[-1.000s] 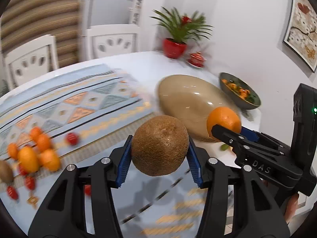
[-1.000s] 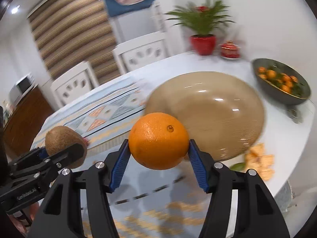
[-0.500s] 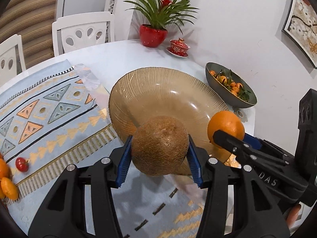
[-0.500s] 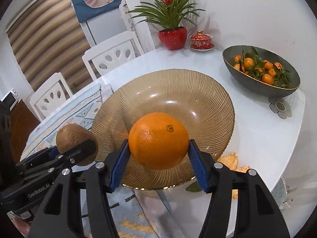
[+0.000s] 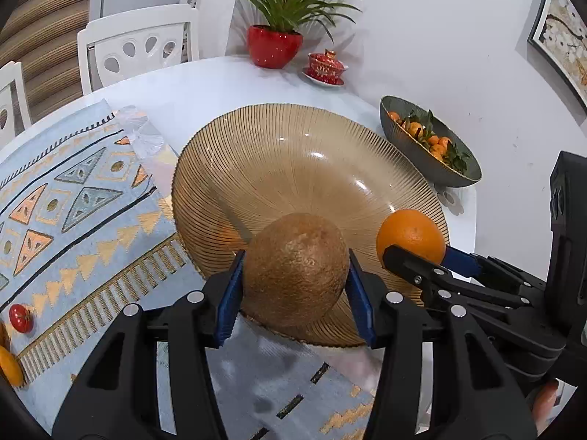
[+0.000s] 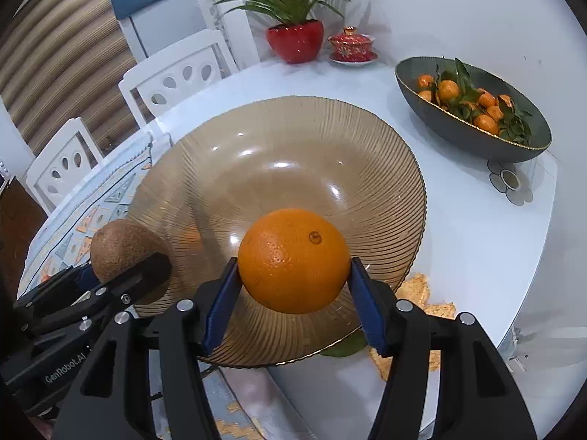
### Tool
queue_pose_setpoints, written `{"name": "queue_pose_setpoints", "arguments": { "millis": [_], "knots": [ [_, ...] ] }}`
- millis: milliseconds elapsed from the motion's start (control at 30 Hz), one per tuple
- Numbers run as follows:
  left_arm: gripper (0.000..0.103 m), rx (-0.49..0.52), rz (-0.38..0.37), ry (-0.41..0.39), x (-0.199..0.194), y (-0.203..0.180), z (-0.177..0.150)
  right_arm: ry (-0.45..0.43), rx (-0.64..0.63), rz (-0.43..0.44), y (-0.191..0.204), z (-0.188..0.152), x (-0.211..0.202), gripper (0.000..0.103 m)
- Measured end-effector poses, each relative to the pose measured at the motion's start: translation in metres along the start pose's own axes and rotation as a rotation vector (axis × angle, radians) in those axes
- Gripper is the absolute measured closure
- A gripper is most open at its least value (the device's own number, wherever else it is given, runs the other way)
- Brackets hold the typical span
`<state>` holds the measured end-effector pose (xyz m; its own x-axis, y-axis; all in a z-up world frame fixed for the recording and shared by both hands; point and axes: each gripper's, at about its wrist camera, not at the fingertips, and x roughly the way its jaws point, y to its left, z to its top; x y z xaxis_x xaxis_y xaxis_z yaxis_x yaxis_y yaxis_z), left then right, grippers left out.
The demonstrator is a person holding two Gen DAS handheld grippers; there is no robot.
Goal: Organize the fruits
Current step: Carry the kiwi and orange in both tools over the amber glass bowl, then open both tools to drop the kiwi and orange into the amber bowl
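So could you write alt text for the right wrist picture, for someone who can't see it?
A black right gripper with blue pads clamps an orange above a wide ribbed amber glass bowl on a white table. At left, the left gripper holds a brown kiwi; a dark bowl of tangerines sits at right.

White round table [image 6: 477, 256] against a plain white wall [image 5: 440, 29]. White chairs [image 5: 139, 44] with oval cut-outs drawn up at the far edge. Striped brown blind [image 6: 66, 55] behind, upper left. Framed picture [image 5: 561, 33] on the right wall. Potted plant [image 5: 279, 33] in a red pot at the table's back, red lidded cup [image 5: 324, 68] on a saucer just beside it. Pale blue patterned runner [image 5: 66, 212] across the left. Even indoor light, glossy tabletop.
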<state>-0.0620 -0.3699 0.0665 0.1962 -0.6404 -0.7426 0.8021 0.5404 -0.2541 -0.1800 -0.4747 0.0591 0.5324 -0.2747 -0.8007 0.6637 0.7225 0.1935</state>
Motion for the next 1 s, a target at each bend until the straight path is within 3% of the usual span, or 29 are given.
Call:
{"name": "queue_pose_setpoints", "arguments": {
  "millis": [333, 633, 1000],
  "knots": [
    [0.048, -0.017, -0.019, 0.013, 0.008, 0.000, 0.002, 0.008, 0.009, -0.013, -0.005, 0.003, -0.001, 0.044],
    [0.039, 0.015, -0.020, -0.060, -0.027, -0.006, 0.003, -0.044, 0.012, -0.026, -0.002, 0.006, -0.020, 0.043],
    [0.035, -0.048, 0.000, -0.120, -0.079, 0.019, -0.022, -0.086, 0.029, 0.011, 0.000, -0.004, -0.051, 0.042]
  ]
}}
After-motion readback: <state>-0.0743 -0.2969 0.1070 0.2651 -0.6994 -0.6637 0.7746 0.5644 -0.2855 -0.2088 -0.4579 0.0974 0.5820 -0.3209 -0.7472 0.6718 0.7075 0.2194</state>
